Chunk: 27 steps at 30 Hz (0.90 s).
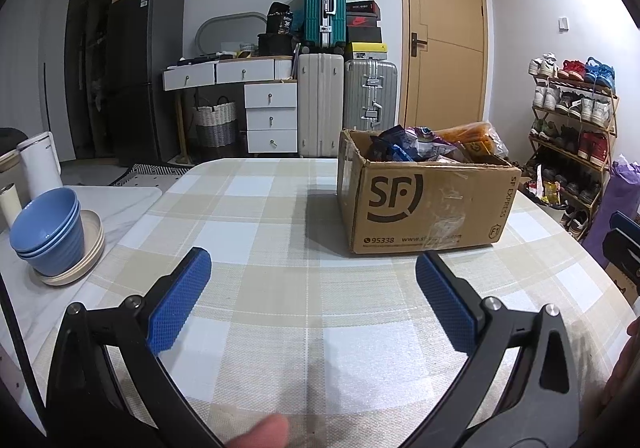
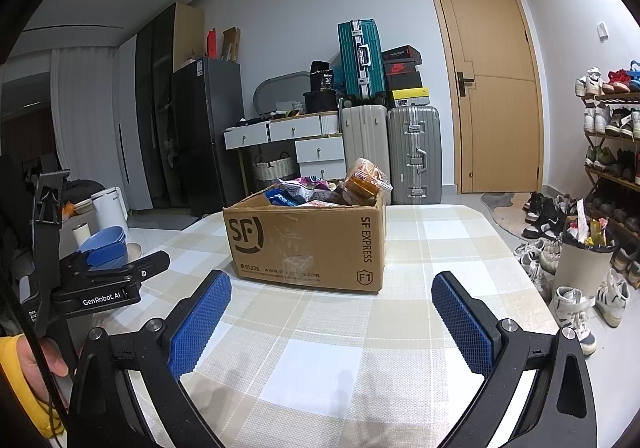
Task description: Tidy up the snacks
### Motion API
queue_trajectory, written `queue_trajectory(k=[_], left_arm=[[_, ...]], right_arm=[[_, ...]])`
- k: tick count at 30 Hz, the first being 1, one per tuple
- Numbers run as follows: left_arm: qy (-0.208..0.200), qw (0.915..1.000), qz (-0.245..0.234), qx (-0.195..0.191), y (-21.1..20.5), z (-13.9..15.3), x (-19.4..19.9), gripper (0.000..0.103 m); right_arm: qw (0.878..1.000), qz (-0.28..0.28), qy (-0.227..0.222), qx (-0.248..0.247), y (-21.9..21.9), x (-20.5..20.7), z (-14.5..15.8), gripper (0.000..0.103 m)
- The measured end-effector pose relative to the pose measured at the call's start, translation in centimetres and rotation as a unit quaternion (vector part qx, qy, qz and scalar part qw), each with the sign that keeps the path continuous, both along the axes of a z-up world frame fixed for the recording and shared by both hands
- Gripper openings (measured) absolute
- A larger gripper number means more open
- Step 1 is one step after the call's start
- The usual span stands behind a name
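On the checked bench point(image 1: 256, 280), SF Express carton point(image 1: 424, 203) stands w/ snack packets point(image 1: 416, 147) heaped inside, none seen outside it. Left gripper point(image 1: 312, 304) & right gripper point(image 2: 332, 320) hover short of carton, jaws spread, holding nothing. Fits either packets awaiting sorting or already boxed; step can't be settled.

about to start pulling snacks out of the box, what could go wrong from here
1. The snack bags are heaped above the rim of the SF Express cardboard box; pulling one could spill its neighbours.
2. The upright orange packet leans at the box's far corner and may topple out.
3. The stacked blue bowls sit close to the open left gripper; a wide swing could knock them.
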<state>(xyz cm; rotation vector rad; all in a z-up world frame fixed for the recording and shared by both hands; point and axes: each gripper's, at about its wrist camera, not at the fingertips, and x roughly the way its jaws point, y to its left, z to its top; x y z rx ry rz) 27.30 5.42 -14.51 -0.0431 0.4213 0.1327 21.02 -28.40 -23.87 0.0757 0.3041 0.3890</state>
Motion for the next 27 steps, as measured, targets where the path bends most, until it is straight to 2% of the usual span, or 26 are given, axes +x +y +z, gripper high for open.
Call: queue_trajectory(k=[27], left_arm=[[-0.002, 1.0, -0.006, 0.004, -0.43, 0.02, -0.12, 0.102]], right_arm=[[1.0, -0.001, 0.0, 0.002, -0.08, 0.01, -0.05, 0.102]])
